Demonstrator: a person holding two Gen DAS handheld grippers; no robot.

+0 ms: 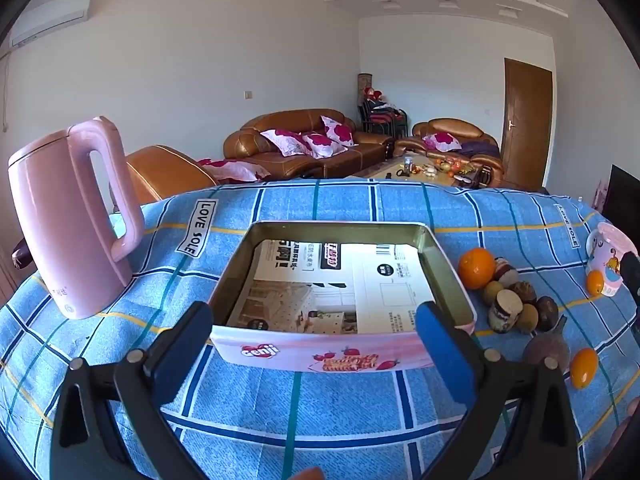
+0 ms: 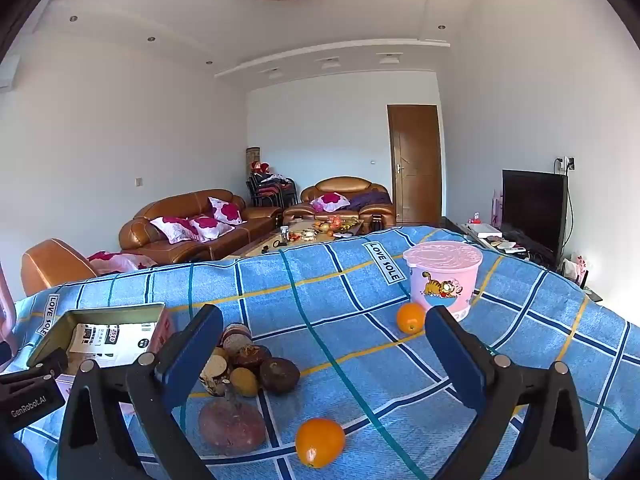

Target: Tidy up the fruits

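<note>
Desk (image 2: 520,320), blue checked cloth. Orange (image 2: 320,442), near: firm, round, rolls; grip across middle. Left tongs (image 1: 314,336) wide at tin (image 1: 320,350); right tongs (image 2: 324,344) wide, empty.

We're holding the left gripper (image 1: 316,332) low and level, jaws spread wide. We're keeping the right gripper (image 2: 324,340) level too, jaws wide apart, gripping nothing.

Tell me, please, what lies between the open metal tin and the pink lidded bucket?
Between tin and bucket: a fruit pile and an orange, in the right wrist view.
</note>
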